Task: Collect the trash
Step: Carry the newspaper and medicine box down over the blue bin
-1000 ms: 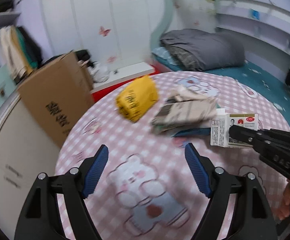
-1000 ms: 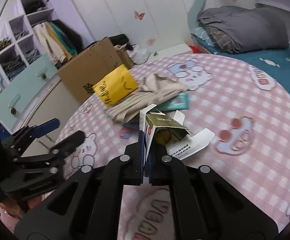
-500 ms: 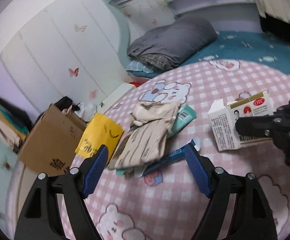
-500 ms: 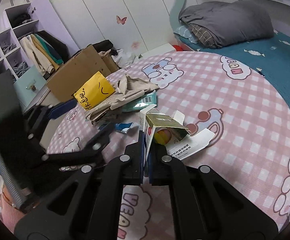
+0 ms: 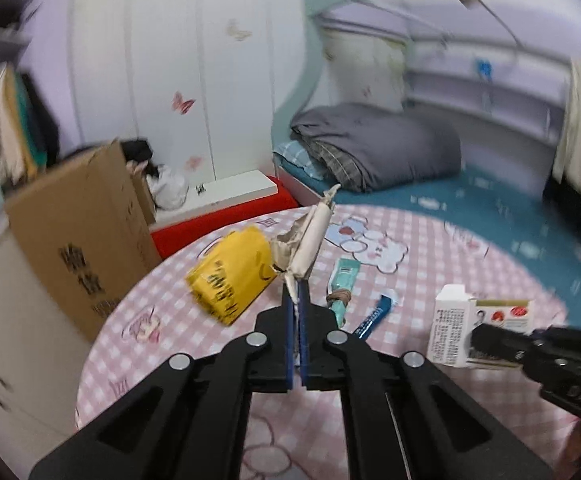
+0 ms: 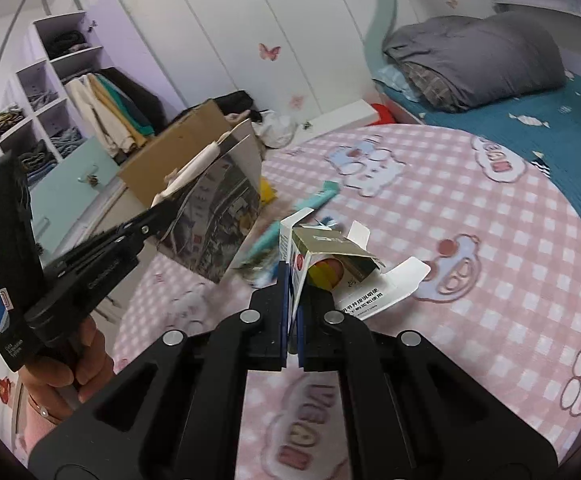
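Crumpled paper bag (image 5: 308, 240), creased carton (image 6: 330, 258)

Paper and card in your tongs, soft cloth beneath

Your left gripper (image 5: 297, 300) pinches a torn, matt paper bag (image 6: 214, 216); your right gripper (image 6: 290, 292) clamps a smooth card medicine box (image 6: 330, 256). Under both lies the soft checked blanket (image 6: 470, 216); a glossy yellow bag (image 5: 230, 276) sits left.

On the worktop (image 5: 430, 264), the crumpled bag (image 5: 232, 276) lies far left, with the tube (image 5: 344, 280) and a small wrapper (image 5: 376, 314) to its right. The carton (image 5: 474, 332) sits farther right, between the right tongs (image 6: 293, 296). The paper bag (image 6: 214, 216) hangs above the worktop from the left tongs (image 5: 296, 300). The cardboard box (image 5: 78, 240) stands off the left edge; the bed (image 5: 502, 200) lies behind
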